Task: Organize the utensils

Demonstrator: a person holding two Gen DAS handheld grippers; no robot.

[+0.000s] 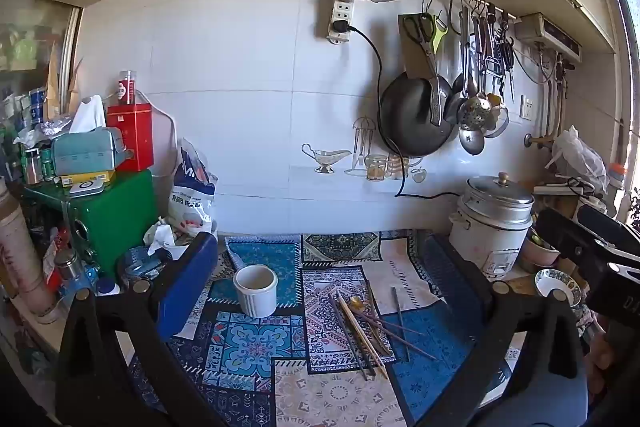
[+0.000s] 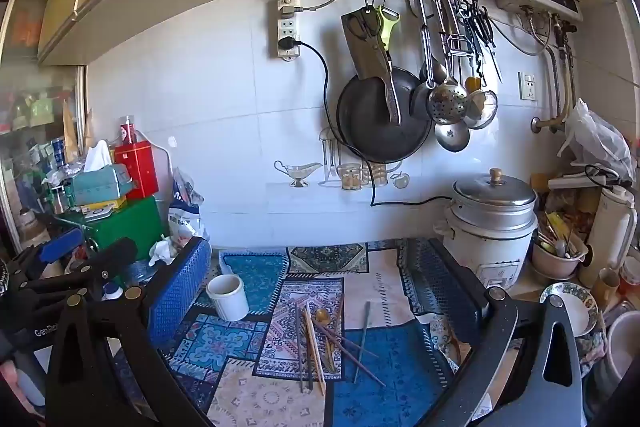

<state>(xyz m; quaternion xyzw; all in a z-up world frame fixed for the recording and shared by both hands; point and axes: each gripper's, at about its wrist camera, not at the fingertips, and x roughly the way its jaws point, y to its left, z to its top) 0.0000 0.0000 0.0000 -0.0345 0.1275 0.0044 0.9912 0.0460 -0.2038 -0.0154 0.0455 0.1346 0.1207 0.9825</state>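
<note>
A white ceramic cup stands upright on the patterned cloth. To its right lies a loose pile of chopsticks with a small gold spoon among them. One dark chopstick lies apart on the right. My left gripper hovers open above the cloth, short of the cup and the pile. My right gripper is open too, at a similar distance. Neither has anything between its fingers.
A white rice cooker stands at the back right, its cord running up the wall. A pan and ladles hang above. A green box with stacked clutter fills the left. A patterned dish and a pink bowl sit far right.
</note>
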